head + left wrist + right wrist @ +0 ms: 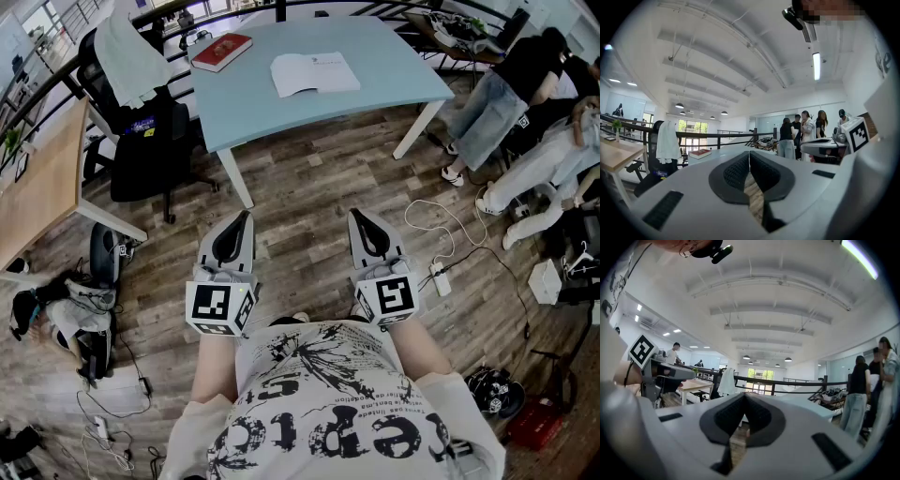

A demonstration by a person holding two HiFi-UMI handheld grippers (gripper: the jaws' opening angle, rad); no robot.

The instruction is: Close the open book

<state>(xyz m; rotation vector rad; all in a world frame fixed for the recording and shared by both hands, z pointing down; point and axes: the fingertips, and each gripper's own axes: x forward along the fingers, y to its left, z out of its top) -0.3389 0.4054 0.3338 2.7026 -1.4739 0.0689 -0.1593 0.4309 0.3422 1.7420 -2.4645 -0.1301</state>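
The open book (314, 73) lies with its white pages up on the light blue table (394, 70) at the top of the head view. A closed red book (221, 51) rests near that table's far left corner, and it also shows in the left gripper view as the red book (700, 153). My left gripper (247, 217) and right gripper (355, 215) hover side by side over the wooden floor, well short of the table. Both point level toward it. The left gripper (749, 153) is shut and empty, and so is the right gripper (744, 397).
A black office chair (141, 141) draped with a white cloth (131, 56) stands left of the table. A wooden desk (37, 187) is at far left. Several people (525, 84) are at the right. Cables and a power strip (439, 278) lie on the floor.
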